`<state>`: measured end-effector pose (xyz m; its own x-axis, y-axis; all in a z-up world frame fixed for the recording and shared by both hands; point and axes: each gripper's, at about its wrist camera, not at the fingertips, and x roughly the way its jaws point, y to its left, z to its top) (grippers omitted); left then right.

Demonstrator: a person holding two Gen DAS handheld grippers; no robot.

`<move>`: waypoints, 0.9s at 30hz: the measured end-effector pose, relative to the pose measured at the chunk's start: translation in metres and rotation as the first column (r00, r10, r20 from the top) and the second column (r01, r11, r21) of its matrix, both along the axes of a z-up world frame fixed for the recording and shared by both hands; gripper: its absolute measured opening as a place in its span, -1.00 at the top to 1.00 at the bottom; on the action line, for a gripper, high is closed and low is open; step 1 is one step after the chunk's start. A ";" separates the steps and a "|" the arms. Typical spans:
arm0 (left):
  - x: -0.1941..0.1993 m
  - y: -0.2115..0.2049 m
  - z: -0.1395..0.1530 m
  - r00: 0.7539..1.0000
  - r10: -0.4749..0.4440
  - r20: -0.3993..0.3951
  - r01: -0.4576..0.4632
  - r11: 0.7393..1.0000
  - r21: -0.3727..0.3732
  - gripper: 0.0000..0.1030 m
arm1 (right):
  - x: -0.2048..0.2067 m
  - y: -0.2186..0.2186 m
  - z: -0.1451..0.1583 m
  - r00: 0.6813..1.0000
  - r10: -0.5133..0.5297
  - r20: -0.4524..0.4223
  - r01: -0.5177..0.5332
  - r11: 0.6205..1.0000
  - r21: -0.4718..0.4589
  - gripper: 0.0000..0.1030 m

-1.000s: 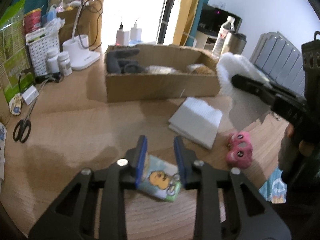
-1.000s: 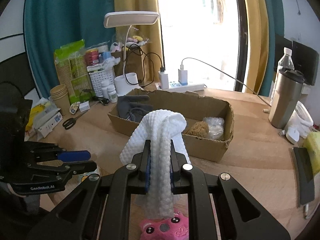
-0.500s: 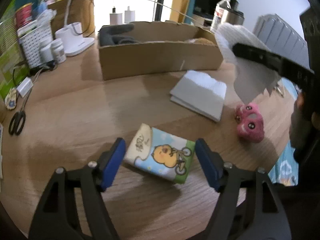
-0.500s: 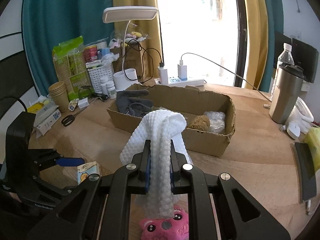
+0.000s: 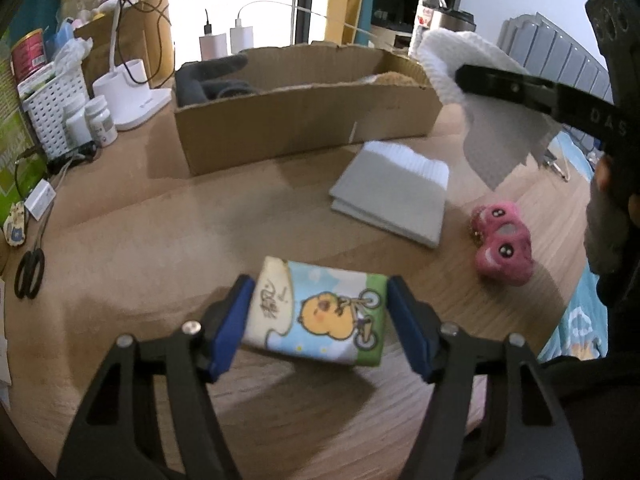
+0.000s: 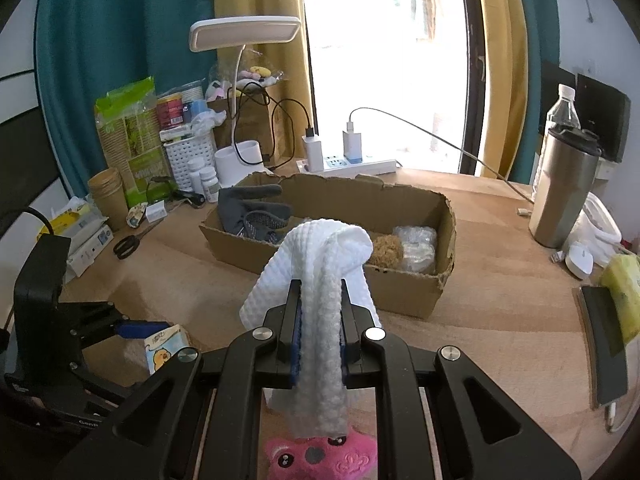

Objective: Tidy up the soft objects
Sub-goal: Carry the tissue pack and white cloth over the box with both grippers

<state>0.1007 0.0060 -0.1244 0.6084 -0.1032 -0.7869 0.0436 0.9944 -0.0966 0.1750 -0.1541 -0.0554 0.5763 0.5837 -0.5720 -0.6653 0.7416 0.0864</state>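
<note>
My left gripper (image 5: pixel 318 316) is open, its blue pads on either side of a cartoon-duck tissue pack (image 5: pixel 320 316) lying on the wooden table; whether the pads touch it I cannot tell. The pack also shows in the right wrist view (image 6: pixel 164 350). My right gripper (image 6: pixel 320 332) is shut on a white waffle cloth (image 6: pixel 320 280) and holds it in the air in front of the cardboard box (image 6: pixel 404 292). In the left wrist view the cloth (image 5: pixel 480 92) hangs near the box's right end (image 5: pixel 304 120). The box holds a grey glove (image 6: pixel 252 210), a brown sponge (image 6: pixel 386 248) and a plastic-wrapped item (image 6: pixel 416 246).
A folded grey-white cloth (image 5: pixel 392 196) and a pink plush toy (image 5: pixel 502 246) lie on the table right of the pack. Scissors (image 5: pixel 28 268), white basket (image 5: pixel 52 108), bottles and lamp base (image 5: pixel 132 96) stand at left. A steel tumbler (image 6: pixel 564 188) stands at right.
My left gripper opened wide from around the duck pack, then moved back in so the pack sits between the pads. The right gripper held the white cloth almost still.
</note>
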 end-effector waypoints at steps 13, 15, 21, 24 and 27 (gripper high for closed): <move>0.021 0.012 0.043 0.991 0.049 0.124 -0.041 0.997 -0.066 -0.33 | 0.013 -0.003 0.014 1.000 0.007 0.026 -0.007 1.000 0.026 0.70; 0.026 0.014 0.051 0.987 0.056 0.151 -0.046 0.997 -0.067 -0.33 | 0.017 -0.004 0.016 1.000 0.004 0.030 -0.005 1.000 0.029 0.70; 0.044 0.020 0.066 0.979 0.065 0.193 -0.053 0.996 -0.069 -0.33 | 0.028 -0.006 0.019 0.999 -0.014 0.036 0.013 0.999 0.036 0.70; 0.051 0.023 0.068 0.978 0.064 0.197 -0.050 0.996 -0.075 -0.33 | 0.034 -0.006 0.020 0.999 -0.022 0.038 0.021 0.999 0.035 0.70; 0.058 0.026 0.067 0.979 0.063 0.195 -0.046 0.995 -0.091 -0.33 | 0.040 -0.005 0.021 0.999 -0.028 0.039 0.026 0.999 0.033 0.70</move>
<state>0.1585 0.0321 -0.0571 0.7570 -0.1276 -0.6409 0.0167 0.9842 -0.1763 0.2145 -0.1592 -0.0349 0.6138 0.5855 -0.5295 -0.6485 0.7565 0.0847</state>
